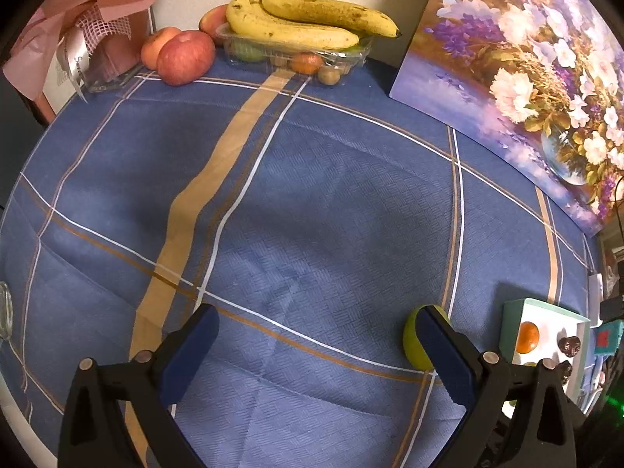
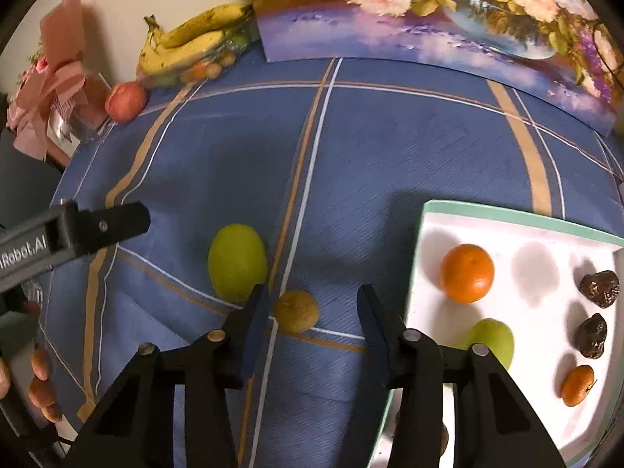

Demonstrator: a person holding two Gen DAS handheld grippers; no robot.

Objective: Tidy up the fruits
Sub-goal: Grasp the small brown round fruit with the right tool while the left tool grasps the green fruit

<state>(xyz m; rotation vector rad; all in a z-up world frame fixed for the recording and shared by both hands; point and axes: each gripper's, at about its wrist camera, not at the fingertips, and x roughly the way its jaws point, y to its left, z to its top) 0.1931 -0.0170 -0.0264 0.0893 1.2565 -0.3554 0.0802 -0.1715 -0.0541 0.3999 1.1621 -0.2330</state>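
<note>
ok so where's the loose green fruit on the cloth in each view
Left wrist view: the green fruit lies low and right of middle, partly hidden behind the left tool's right finger.
Right wrist view: the green fruit lies left of middle, just beyond the right tool's left finger, beside a small brown fruit.
Shared landmark: the bananas at the far edge by the wall.
</note>
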